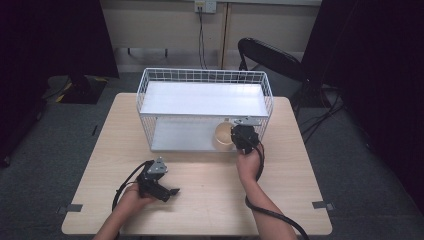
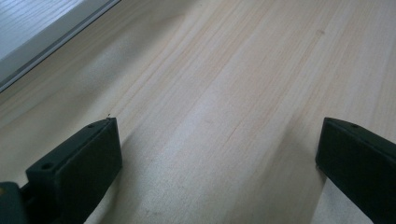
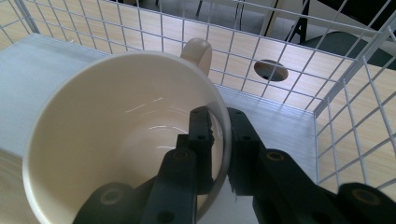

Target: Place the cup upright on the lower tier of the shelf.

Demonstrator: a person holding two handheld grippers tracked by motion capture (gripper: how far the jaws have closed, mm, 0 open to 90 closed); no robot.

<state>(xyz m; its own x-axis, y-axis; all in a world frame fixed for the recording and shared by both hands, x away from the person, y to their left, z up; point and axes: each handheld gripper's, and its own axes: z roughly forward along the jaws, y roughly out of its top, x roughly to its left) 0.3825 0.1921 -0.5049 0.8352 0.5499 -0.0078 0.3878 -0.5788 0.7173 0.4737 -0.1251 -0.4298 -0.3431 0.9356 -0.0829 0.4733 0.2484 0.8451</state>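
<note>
Pale wooden table (image 1: 210, 200) carries a white wire two-shelf rack (image 1: 205, 107) at its far side. Right gripper (image 3: 219, 135) pinches the wall of a cream ceramic mug (image 3: 107, 140) on the rack's lower shelf, right end. Left gripper (image 2: 217, 149) rests near-left on the table, jaws wide apart and empty.

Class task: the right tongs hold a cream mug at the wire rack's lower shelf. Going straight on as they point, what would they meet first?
Probably the rack's wire back wall; the right tongs pinch the mug's rim, so the mug likely touches first. Depth unclear.
</note>
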